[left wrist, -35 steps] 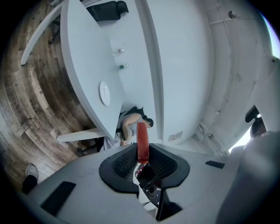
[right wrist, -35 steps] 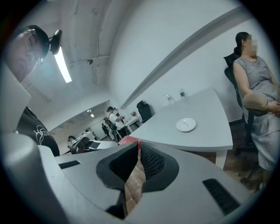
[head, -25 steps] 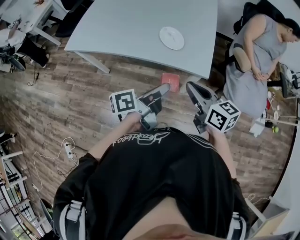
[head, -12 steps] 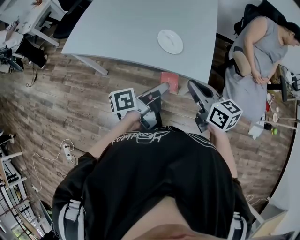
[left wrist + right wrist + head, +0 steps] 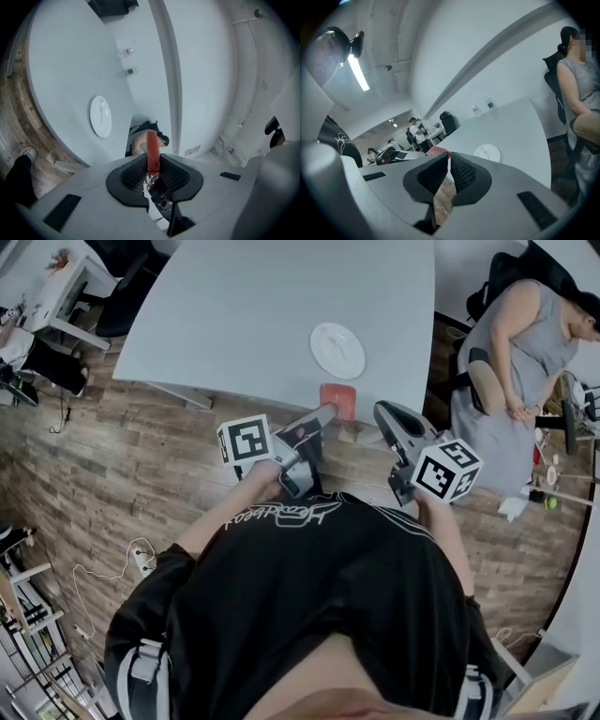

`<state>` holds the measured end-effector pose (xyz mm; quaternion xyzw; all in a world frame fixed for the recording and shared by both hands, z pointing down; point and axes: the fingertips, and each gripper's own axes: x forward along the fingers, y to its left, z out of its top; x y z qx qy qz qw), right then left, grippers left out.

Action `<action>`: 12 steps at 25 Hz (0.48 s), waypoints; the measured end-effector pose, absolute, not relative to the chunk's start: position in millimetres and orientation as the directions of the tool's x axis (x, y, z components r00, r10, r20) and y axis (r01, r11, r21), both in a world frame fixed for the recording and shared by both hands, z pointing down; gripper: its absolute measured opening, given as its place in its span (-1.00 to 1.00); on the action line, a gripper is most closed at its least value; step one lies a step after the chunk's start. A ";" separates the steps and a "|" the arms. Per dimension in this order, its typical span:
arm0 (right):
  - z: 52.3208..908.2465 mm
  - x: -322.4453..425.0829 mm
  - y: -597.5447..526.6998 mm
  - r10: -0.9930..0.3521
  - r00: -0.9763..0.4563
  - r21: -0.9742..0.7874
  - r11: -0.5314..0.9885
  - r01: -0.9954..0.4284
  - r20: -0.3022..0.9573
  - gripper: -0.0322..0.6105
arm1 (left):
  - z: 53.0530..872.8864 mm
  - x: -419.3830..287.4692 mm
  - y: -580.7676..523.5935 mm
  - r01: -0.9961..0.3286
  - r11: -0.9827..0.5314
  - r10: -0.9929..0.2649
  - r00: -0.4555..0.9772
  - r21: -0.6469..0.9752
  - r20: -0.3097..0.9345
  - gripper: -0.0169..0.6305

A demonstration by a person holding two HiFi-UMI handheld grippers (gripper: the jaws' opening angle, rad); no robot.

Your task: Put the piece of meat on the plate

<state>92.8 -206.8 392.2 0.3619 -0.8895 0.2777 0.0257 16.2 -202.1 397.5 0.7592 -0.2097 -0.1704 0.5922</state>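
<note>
The meat [image 5: 337,401] is clamped in the left tool [image 5: 323,416], on the near side of the plate [image 5: 337,350] and about over the near edge of the bench [image 5: 262,315].

- Relation: the plate lies straight ahead of the meat, further in on the bench, near but apart. Nothing stands between them.
- Axis: in the left gripper view the meat [image 5: 152,152] stands edge-on between the pads and projects forward past the tips, so its flat faces are upright. It will probably need turning flat before release.
- Nearer hand: the left.
- Left tool [image 5: 152,164]: narrow, pads pressed on both faces of the meat.
- Right tool [image 5: 447,164]: jaws together, nothing held. It hangs beside the meat, on the plate's near side.
</note>
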 end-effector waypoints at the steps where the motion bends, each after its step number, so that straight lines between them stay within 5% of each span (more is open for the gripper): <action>1: 393.8 93.5 -209.5 -0.633 -0.733 -0.477 0.579 -0.661 0.247 -0.84 | 401.0 15.9 -205.6 -0.129 -0.209 -0.517 0.856 0.969 0.003 -0.70; 12: 400.3 96.5 -276.4 -0.666 -0.697 -0.496 0.526 -0.691 0.266 -0.84 | 413.8 21.0 -277.2 -0.171 -0.189 -0.464 0.884 0.967 0.066 -0.70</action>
